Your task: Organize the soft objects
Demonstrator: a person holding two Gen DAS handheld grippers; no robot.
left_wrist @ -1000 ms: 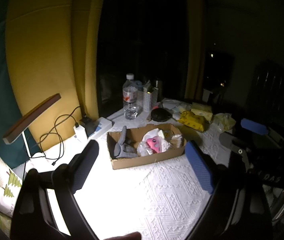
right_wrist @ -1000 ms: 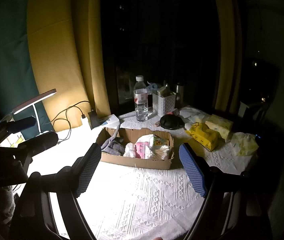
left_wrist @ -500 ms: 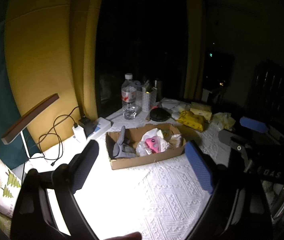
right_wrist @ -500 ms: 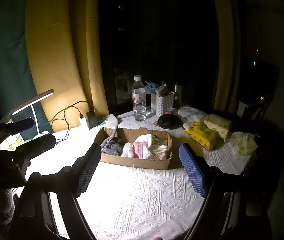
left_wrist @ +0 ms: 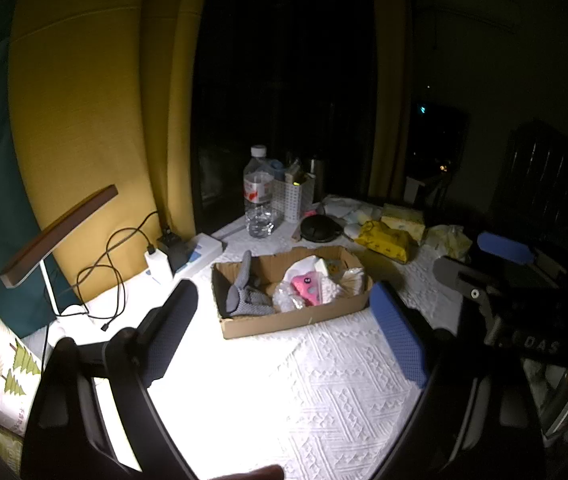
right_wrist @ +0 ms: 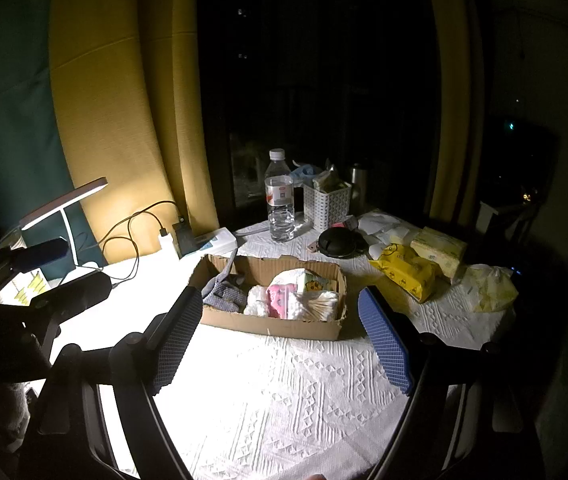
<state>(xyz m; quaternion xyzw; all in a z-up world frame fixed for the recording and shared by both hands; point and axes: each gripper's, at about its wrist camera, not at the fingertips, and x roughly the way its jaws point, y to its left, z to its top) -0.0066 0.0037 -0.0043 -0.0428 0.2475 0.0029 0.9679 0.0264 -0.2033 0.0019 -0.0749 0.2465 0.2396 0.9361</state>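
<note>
A shallow cardboard box [left_wrist: 295, 320] [right_wrist: 268, 326] stands on the white tablecloth. It holds a grey knitted item [left_wrist: 244, 300] [right_wrist: 224, 294], a pink soft item [left_wrist: 307, 286] [right_wrist: 280, 300], white fluffy pieces [right_wrist: 256, 306] and cotton swabs [right_wrist: 321, 304]. My left gripper [left_wrist: 284, 332] is open and empty, above the cloth in front of the box. My right gripper [right_wrist: 280, 336] is open and empty, also in front of the box. Each gripper shows in the other's view, the right one [left_wrist: 483, 264] and the left one [right_wrist: 56, 272].
Yellow tissue packs [right_wrist: 407, 270] [left_wrist: 385, 240] and a pale bag [right_wrist: 487, 288] lie right of the box. A water bottle [right_wrist: 280, 200], white basket [right_wrist: 325, 202] and black round case [right_wrist: 337, 242] stand behind. A desk lamp [left_wrist: 60, 236], charger and cables [left_wrist: 112, 268] are at left.
Both grippers have drawn slightly back and up from the box. They stay open and empty. Nothing on the table has moved.
</note>
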